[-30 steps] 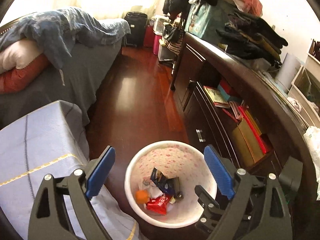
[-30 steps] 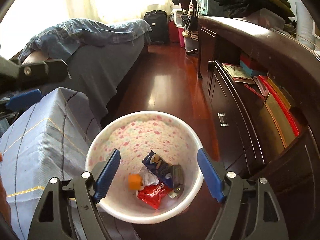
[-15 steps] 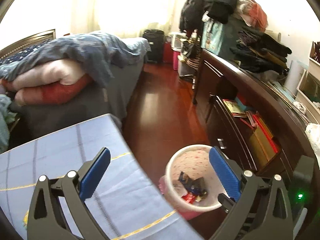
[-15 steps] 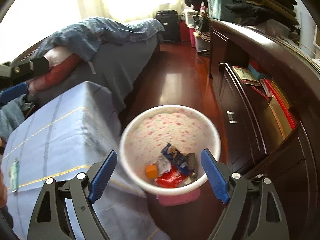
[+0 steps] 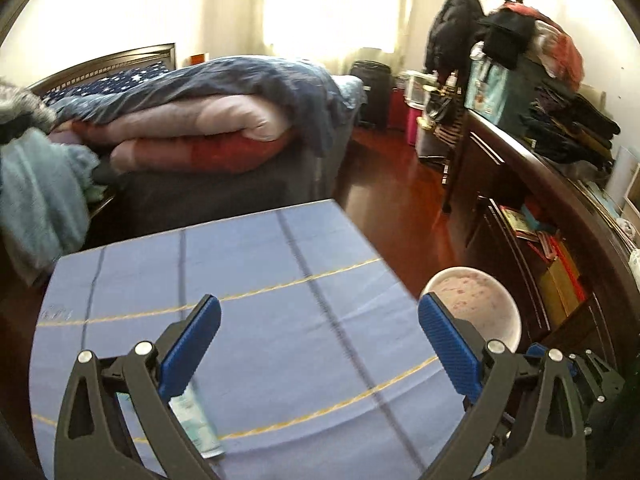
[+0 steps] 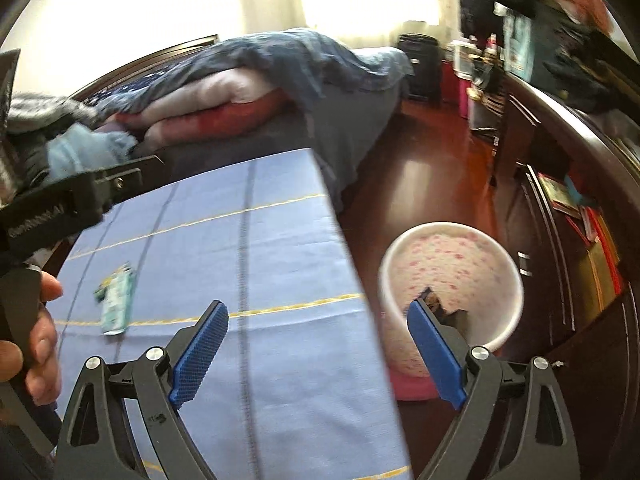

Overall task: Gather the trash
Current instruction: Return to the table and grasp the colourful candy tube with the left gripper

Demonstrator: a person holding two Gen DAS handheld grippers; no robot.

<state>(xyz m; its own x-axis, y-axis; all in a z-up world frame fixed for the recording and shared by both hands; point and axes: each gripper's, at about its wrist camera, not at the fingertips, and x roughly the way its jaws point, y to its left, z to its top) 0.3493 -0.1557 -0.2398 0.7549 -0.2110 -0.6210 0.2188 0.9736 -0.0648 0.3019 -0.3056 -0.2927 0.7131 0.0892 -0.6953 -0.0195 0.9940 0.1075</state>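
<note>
Wrapper (image 6: 116,302) on tablecloth (image 6: 260,264), bin (image 6: 452,280) beside.

Left hand-held gripper (image 5: 320,344) and right hand-held gripper (image 6: 318,350) both gape wide, empty.

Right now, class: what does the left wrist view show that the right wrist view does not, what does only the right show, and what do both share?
Only the left wrist view shows the left gripper head-on, open, its left finger partly covering the green wrapper. Only the right wrist view shows the right gripper, open, trash inside the bin, the whole wrapper lying flat, and the person's left hand. Both share the blue tablecloth, the white flowered bin on the floor, and the bed.
</note>
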